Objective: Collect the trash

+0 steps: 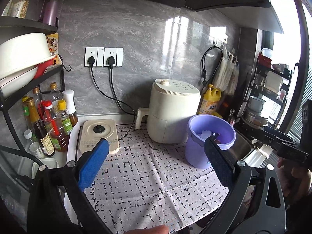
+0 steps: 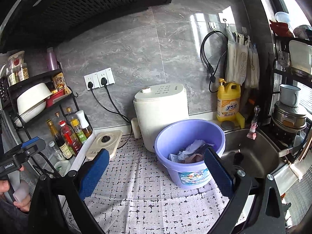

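Observation:
A lilac plastic bucket (image 2: pixel 187 136) stands on the patterned cloth (image 2: pixel 148 195) beside the sink; crumpled white paper and brownish scraps (image 2: pixel 192 150) lie inside it. The left wrist view has the same bucket (image 1: pixel 209 130) at right, with white paper showing inside. My left gripper (image 1: pixel 156 146) hovers open over the cloth, nothing between its blue pads. My right gripper (image 2: pixel 156 156) is open too, its right finger (image 2: pixel 216 167) in front of the bucket's near rim, holding nothing. No loose trash shows on the cloth.
A cream air fryer (image 2: pixel 161 113) stands behind the bucket, a cream induction plate (image 2: pixel 105 142) to the left. Oil and sauce bottles (image 2: pixel 68 134) crowd a black rack at far left. A steel sink (image 2: pixel 251 156) and yellow detergent jug (image 2: pixel 228 101) sit right.

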